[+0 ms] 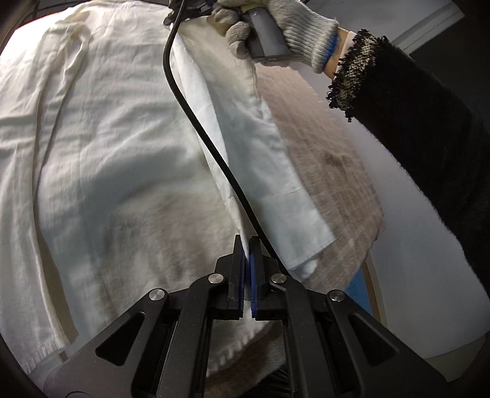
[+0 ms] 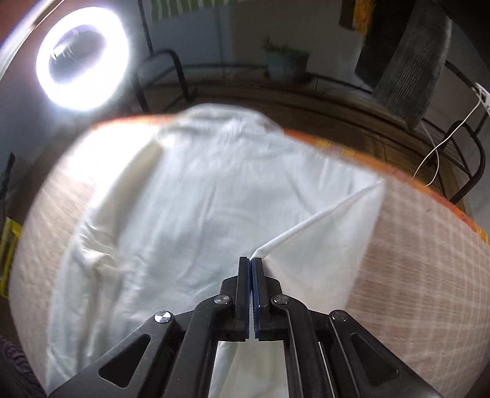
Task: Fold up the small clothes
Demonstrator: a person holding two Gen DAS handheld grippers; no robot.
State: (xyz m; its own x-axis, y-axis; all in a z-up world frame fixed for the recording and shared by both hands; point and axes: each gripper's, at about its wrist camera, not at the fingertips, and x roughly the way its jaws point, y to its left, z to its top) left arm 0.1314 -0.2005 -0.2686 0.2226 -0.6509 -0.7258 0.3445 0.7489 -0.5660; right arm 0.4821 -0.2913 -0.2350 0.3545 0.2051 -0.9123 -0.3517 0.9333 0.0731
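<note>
Cloth is what both grippers hold: a white garment (image 1: 128,147), thin woven stuff, creased and a little yellowed toward its far edge, lies spread over a beige checked cover (image 1: 333,171) on the table. In the left wrist view the left gripper (image 1: 246,245) has its jaws pressed together on a raised edge of the garment, and that edge runs taut from the jaws toward 12 o'clock, up to the gloved right hand (image 1: 269,27) that grips the other tool; a black cable (image 1: 196,122) follows the same line. The right gripper (image 2: 251,260) pinches the same edge at its other end, its jaws shut on a narrow rolled hem that stretches away toward 2 o'clock. So the lifted edge's long axis lies between the two tools, the body of the garment spreads toward 10 o'clock from each, and I judge the fold must carry that edge over that way, both ends moving together to keep it straight
</note>
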